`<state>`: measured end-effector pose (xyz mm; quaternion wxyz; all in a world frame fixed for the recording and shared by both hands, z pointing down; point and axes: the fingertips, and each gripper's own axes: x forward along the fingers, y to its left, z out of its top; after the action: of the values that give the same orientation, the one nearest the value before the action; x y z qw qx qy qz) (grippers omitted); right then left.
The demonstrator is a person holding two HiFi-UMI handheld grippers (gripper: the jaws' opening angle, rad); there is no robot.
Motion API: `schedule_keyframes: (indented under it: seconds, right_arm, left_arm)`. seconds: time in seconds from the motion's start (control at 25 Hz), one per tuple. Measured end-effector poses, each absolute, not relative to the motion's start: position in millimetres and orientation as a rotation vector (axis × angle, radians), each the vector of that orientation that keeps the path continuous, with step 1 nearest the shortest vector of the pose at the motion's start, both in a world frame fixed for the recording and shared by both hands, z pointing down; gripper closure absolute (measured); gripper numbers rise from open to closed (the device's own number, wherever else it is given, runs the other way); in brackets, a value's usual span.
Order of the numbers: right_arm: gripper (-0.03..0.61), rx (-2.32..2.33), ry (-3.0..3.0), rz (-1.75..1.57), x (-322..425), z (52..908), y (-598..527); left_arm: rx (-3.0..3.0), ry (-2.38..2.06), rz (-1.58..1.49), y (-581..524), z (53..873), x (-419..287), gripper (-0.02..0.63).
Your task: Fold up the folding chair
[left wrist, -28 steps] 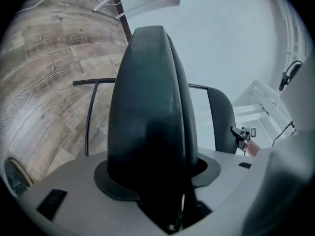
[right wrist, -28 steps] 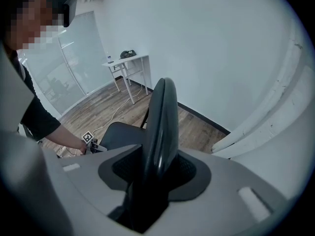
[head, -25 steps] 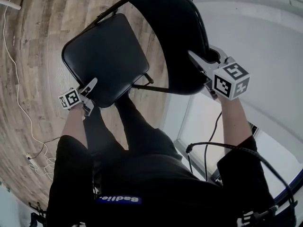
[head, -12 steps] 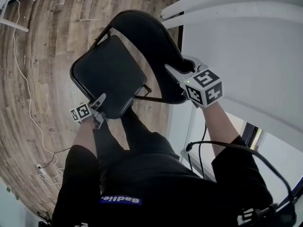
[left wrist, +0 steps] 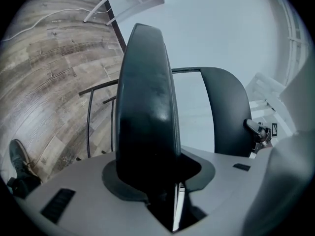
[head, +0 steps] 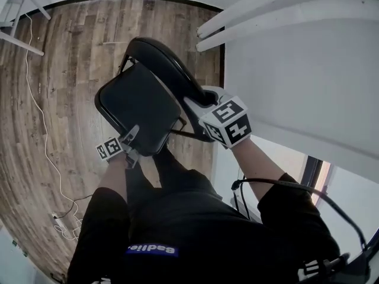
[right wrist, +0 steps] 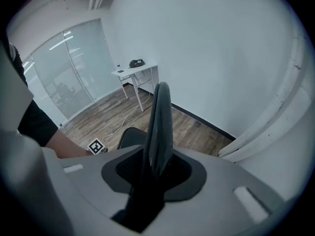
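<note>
Head view: gripping seat (head: 139, 105) with left gripper (head: 132, 136), backrest (head: 159, 55) with right gripper (head: 192, 103), jaws just narrowed onto each; hemmed by wall (head: 296, 70) rightward, cable (head: 34, 108) across floor (head: 65, 70) leftward.

The black padded seat (head: 139, 105) of the folding chair has swung up toward its curved black backrest (head: 166, 64) (the gap between them is narrower). The left gripper (head: 131, 136) and right gripper (head: 196, 103) have risen, and their jaws have just been closing, one pair on the seat's edge and the other on the backrest.
</note>
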<state>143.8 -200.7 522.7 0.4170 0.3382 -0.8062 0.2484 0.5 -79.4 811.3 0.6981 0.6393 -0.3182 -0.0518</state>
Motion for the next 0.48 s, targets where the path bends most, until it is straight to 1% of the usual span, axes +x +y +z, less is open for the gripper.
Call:
schedule_keyframes:
  seconds: [0.16,0.48]
  right_arm:
    - [0.488,0.853,-2.017,0.623,139.1,510.5,-191.8]
    - [0.509,0.807,-2.051,0.693,114.6,495.0,-170.6]
  left_arm:
    - [1.427,-0.743,-0.15,-87.8,786.4,18.8,0.463]
    - [1.406,-0.808,-0.093,-96.7,764.8,35.5,0.462]
